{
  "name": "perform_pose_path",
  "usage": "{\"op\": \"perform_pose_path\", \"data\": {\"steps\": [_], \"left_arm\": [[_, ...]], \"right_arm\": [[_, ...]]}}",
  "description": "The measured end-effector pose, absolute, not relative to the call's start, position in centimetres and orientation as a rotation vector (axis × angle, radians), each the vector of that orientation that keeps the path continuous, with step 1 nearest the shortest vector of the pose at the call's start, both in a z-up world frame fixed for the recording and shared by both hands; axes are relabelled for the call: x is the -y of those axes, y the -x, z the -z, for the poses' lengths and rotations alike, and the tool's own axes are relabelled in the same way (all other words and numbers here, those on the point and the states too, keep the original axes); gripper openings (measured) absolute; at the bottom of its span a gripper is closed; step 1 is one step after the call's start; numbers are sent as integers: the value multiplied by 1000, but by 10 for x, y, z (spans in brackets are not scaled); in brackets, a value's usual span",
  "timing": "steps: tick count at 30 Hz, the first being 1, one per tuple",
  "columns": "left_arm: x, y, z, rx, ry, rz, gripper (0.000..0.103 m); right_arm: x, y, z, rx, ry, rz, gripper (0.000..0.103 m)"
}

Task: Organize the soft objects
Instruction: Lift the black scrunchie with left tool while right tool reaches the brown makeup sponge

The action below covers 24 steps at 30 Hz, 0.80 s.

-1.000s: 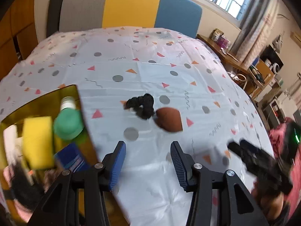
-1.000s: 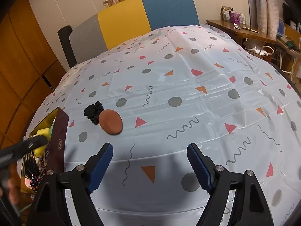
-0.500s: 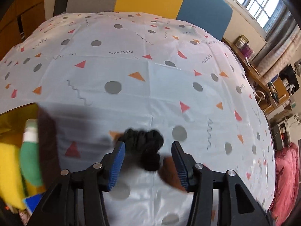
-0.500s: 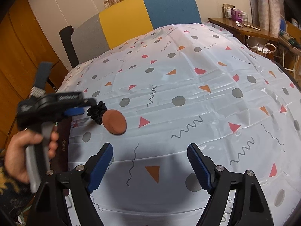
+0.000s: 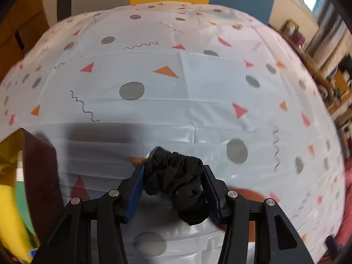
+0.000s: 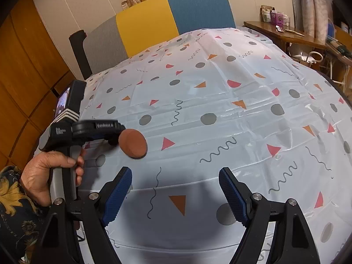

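A black scrunchie sits between the blue pads of my left gripper, whose jaws have closed in on it and touch both its sides. A brown round sponge lies on the patterned tablecloth just right of the left gripper; its edge shows behind the right finger in the left wrist view. My right gripper is open and empty, above the cloth near the front edge, with the sponge ahead to its left.
A dark box with a gold lining stands at the left and holds a yellow sponge and a green item. A grey, yellow and blue chair back stands behind the table. A wooden desk is at the far right.
My left gripper has moved forward and down over the scrunchie and narrowed its jaws around it. The right gripper has hardly moved.
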<state>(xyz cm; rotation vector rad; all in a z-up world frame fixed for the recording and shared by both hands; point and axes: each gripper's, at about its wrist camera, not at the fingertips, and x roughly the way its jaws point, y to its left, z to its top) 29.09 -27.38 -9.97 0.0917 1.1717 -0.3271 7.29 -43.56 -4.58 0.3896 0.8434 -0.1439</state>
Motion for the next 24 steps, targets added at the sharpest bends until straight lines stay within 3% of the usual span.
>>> {"op": "perform_pose_path", "data": {"steps": [3, 6, 24], "left_arm": [[266, -290, 98, -1175, -85, 280, 31], [254, -287, 96, -1189, -47, 271, 18], [246, -174, 96, -1167, -113, 371, 15]], "right_arm": [[438, -73, 45, -839, -389, 154, 82], [440, -73, 45, -837, -392, 162, 82], [443, -70, 47, -847, -382, 188, 82]]}}
